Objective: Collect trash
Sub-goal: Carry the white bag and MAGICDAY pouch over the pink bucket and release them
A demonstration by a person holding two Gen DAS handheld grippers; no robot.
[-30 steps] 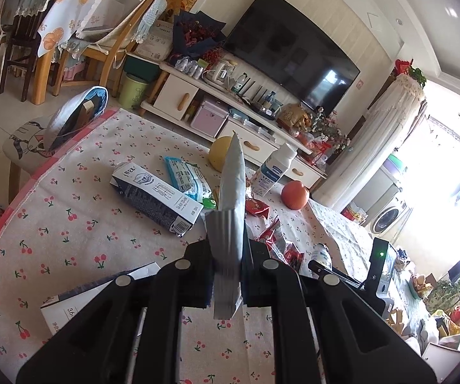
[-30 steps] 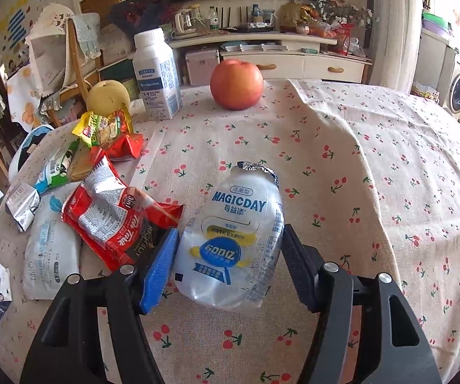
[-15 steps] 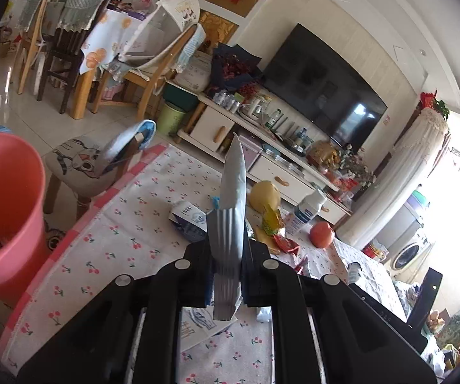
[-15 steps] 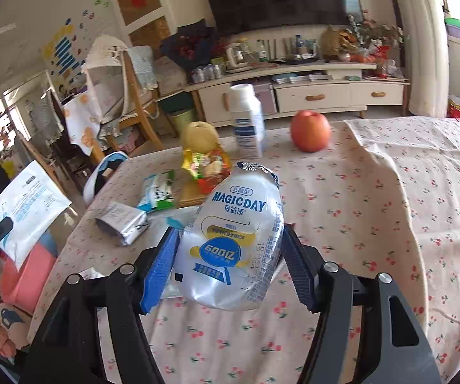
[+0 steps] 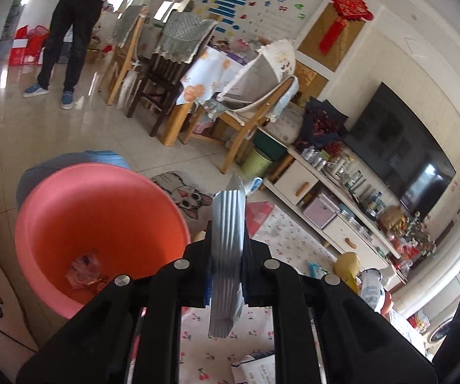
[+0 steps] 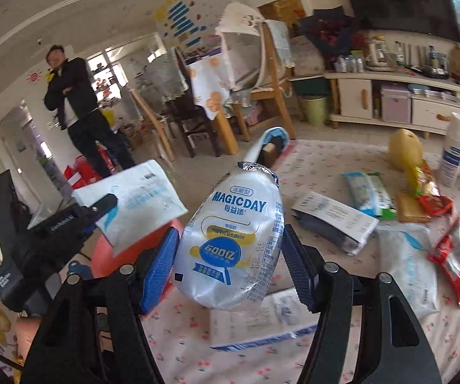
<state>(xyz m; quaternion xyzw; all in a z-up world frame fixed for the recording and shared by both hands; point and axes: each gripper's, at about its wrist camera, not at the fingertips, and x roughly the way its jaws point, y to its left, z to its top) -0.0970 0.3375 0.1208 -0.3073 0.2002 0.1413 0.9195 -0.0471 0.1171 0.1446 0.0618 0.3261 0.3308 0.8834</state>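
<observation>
My left gripper (image 5: 228, 275) is shut on a flat silver-white wrapper (image 5: 228, 240), seen edge-on, and holds it in the air beside the pink bin (image 5: 95, 224). The bin stands on the floor at the left and has some crumpled wrapping (image 5: 84, 270) at its bottom. In the right wrist view the same left gripper (image 6: 99, 211) and its white pouch (image 6: 134, 204) hang over the pink bin (image 6: 124, 256). My right gripper (image 6: 230, 252) is shut on a crushed white MAGICDAY bottle (image 6: 233, 240) above the cherry-print table (image 6: 326, 166).
Wrappers (image 6: 454, 256), a dark carton (image 6: 332, 224), a white bottle (image 6: 454, 150), a yellow pear (image 6: 404, 147) and flat pouches (image 6: 406, 265) lie on the table. A person (image 6: 76, 112) stands at the back left. Chairs (image 5: 166, 73), a TV cabinet (image 5: 326, 198) and a stool (image 5: 182, 195) surround.
Both grippers have swung left, away from the table's middle, each keeping its load. The pink bin now fills the left wrist view below the silver wrapper.
</observation>
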